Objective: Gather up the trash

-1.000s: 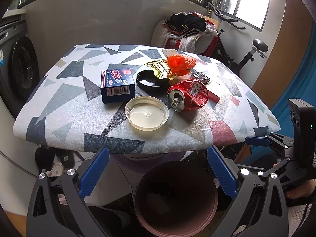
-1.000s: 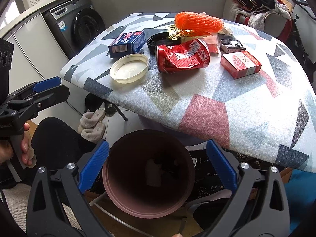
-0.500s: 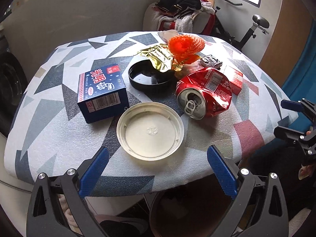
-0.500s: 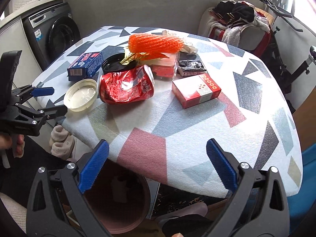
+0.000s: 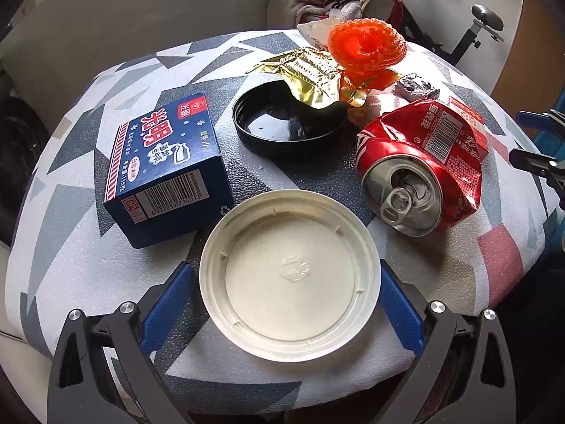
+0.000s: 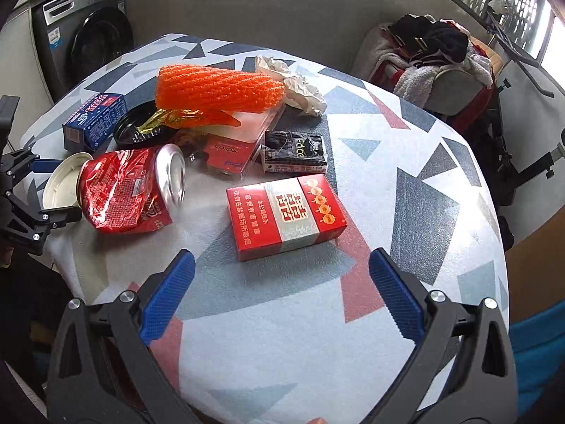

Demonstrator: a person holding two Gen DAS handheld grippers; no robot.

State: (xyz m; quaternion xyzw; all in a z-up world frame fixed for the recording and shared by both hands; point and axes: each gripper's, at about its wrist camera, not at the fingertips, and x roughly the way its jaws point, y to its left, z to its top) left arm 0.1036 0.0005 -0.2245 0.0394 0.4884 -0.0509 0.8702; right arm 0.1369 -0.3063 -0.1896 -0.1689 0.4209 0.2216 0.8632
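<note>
Lid (image 5: 289, 275), upturned, seemingly empty

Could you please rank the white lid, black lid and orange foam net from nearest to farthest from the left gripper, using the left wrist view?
1. White lid: between the open left gripper fingers.
2. Black lid: mid-table, beyond it.
3. Orange foam net: far side, right.

Black lid (image 5: 287, 125) part-hidden under gold wrapper (image 5: 310, 76); red can (image 6: 129, 189) hides white lid (image 6: 61, 185)
</note>
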